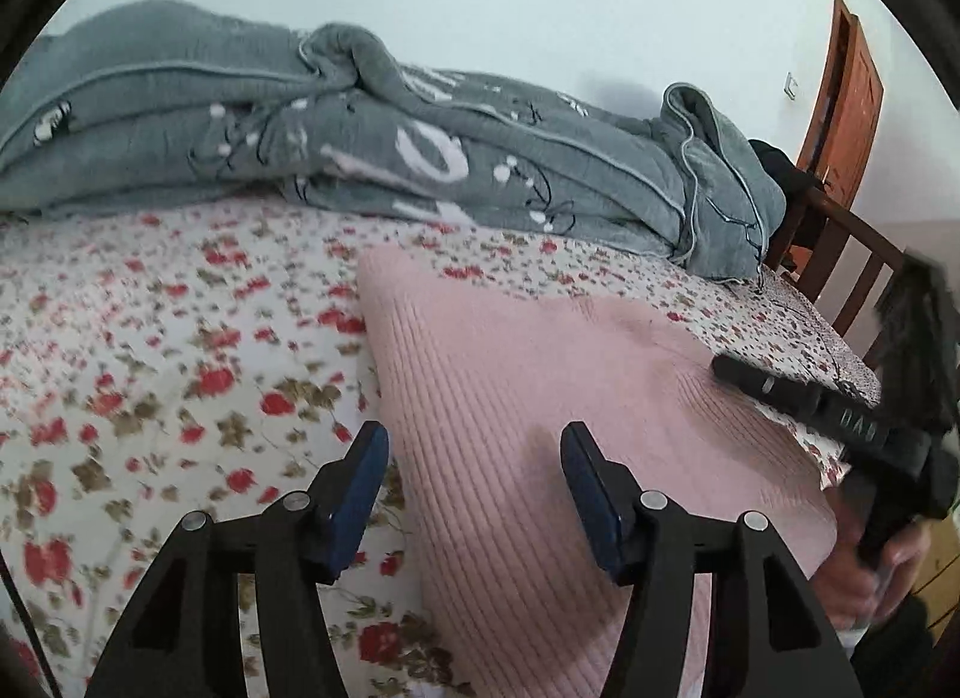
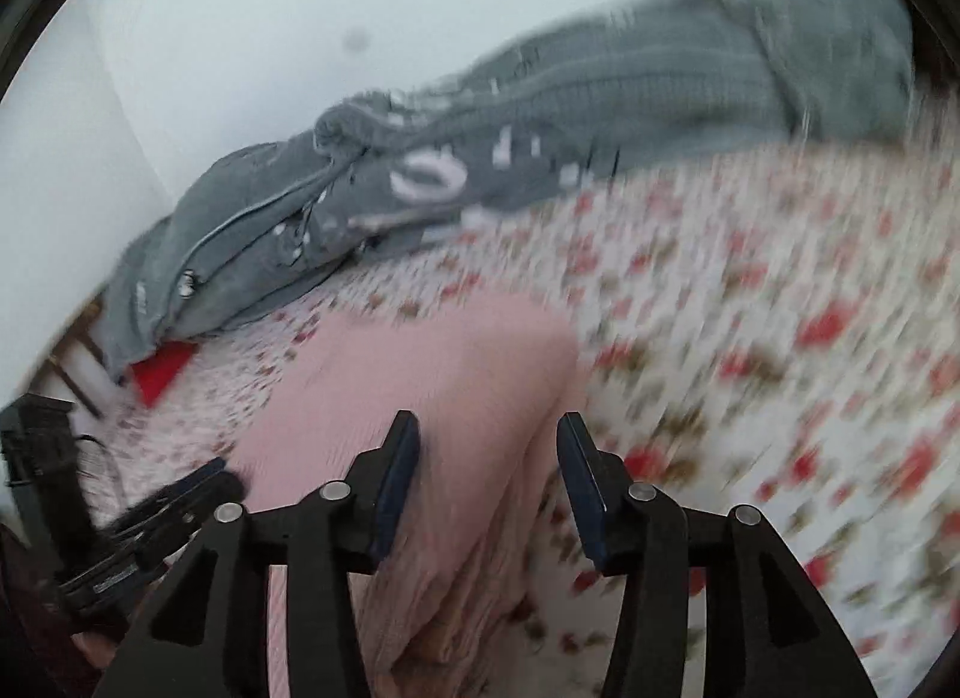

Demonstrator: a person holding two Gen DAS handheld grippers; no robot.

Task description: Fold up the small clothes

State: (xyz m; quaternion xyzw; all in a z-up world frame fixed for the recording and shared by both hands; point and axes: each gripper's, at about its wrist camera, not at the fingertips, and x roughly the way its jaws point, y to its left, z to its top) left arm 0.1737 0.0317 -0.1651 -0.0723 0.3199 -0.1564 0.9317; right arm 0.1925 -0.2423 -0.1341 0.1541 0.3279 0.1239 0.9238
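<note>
Both grippers (image 1: 474,494) (image 2: 487,488) hang open above pink garment (image 1: 540,374).

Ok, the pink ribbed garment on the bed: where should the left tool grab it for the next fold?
Probably the far corner of the pink ribbed garment, coming from its left side over the floral sheet. That corner lies flat and clear of the grey blanket. The left tool stands open, nothing between its pads, above the garment's near left edge.
</note>
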